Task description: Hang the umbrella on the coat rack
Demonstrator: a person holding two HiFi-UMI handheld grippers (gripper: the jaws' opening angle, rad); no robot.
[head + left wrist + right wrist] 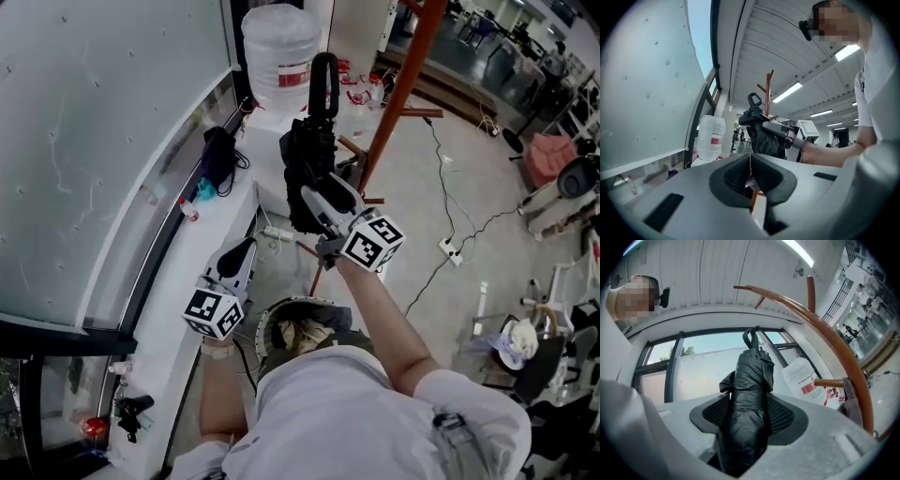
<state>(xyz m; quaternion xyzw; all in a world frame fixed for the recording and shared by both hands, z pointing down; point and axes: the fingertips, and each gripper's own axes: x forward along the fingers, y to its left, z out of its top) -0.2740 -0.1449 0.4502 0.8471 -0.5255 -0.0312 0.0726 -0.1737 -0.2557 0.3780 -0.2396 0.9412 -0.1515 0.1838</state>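
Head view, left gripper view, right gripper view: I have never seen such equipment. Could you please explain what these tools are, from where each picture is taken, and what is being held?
There is no robot here. A person holds a hand tool with two jaws in each hand. The head view looks down from a camera on the person's head. The other two views come from cameras riding on the tools, each looking along its own jaws. The right gripper is clamped on a folded black umbrella, held with its loop handle upward, close to the orange-brown coat rack. The left gripper is shut and holds nothing. The cubes with square patterns are parts of the tools. Near the window stands a large water bottle.
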